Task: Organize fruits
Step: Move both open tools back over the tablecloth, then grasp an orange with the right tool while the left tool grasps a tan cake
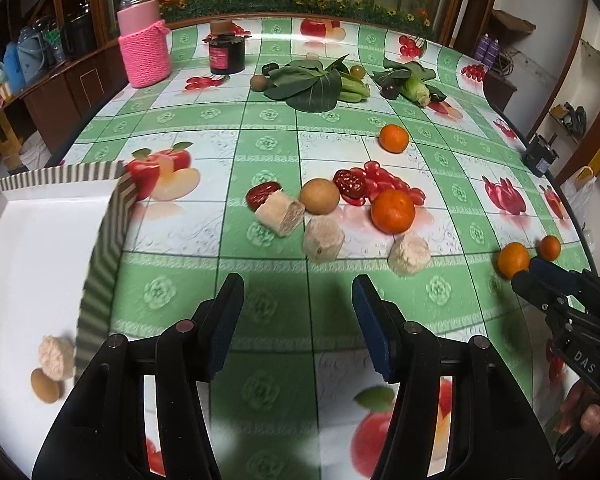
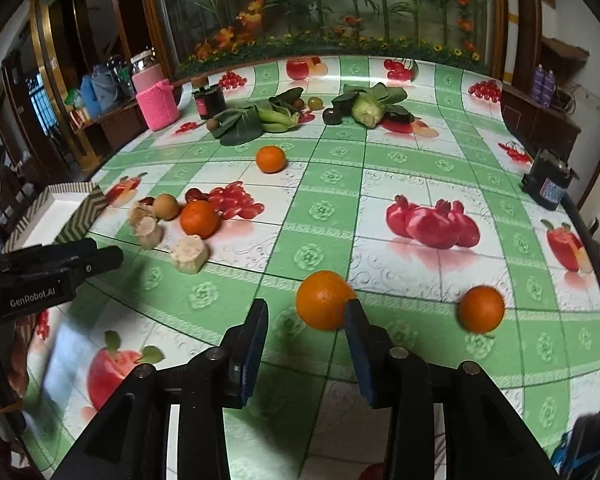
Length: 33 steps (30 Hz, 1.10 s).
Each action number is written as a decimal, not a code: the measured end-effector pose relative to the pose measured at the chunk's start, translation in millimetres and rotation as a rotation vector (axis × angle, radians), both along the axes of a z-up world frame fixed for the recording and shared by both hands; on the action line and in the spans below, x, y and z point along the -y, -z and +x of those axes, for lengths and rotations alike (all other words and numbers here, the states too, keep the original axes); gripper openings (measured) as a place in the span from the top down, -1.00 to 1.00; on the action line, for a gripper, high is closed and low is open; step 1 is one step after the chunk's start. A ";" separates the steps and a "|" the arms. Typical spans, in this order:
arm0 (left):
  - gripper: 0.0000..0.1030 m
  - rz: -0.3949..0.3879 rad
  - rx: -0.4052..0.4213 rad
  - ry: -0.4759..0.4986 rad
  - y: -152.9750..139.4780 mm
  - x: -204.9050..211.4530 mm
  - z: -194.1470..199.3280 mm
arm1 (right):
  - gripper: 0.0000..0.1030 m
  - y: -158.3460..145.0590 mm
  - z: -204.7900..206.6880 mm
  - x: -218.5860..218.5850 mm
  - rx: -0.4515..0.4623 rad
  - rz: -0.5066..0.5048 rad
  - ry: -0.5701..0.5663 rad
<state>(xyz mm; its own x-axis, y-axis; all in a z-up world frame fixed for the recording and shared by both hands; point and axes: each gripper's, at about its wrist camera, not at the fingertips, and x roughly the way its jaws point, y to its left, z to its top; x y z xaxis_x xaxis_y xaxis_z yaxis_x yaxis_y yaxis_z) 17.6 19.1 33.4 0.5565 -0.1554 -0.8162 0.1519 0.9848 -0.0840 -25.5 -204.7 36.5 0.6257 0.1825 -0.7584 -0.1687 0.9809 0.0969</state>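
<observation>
Oranges lie scattered on the counter [image 2: 420,184]; the nearest orange [image 2: 324,300] sits just ahead of the right gripper [image 2: 306,316], its right edge hidden behind the right fingertip, with a second orange [image 2: 481,309] near it to the right. The right gripper is released and grasps nothing; the fruit lies beyond the pads, not between them. The left gripper [image 1: 298,292] is likewise released and empty, poised over bare counter beside the tray [image 1: 100,240]. Judgement: the step in hand is the pick of the nearest orange. To do it well, the gripper should advance until the fruit's widest part sits centred between the pads, then close squarely; an off-centre squeeze on a round fruit would likely roll it toward its neighbour. The left wrist view alone shows the tray's interior, which holds a pale cake [image 1: 56,356] and a brown fruit [image 1: 45,385], so sorting appears begun; that view also shows the right gripper from the side, tips at the orange. The right wrist view alone shows how the orange lines up with the open fingers, and a dark box [image 2: 548,184] at the counter's far right edge.
</observation>
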 end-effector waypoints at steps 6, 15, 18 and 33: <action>-0.10 0.011 -0.007 0.001 4.7 10.0 12.2 | 0.24 6.3 9.8 4.9 -0.006 -0.035 0.005; -0.10 0.015 -0.022 -0.020 14.3 10.5 29.7 | 0.23 19.5 29.6 13.3 -0.056 0.040 -0.021; -0.09 0.019 -0.019 -0.022 18.0 10.5 33.8 | 0.31 19.1 28.3 12.5 -0.036 0.043 -0.033; 0.50 -0.039 -0.006 0.007 8.4 -2.6 12.1 | 0.33 6.4 13.4 -1.9 -0.019 0.175 -0.103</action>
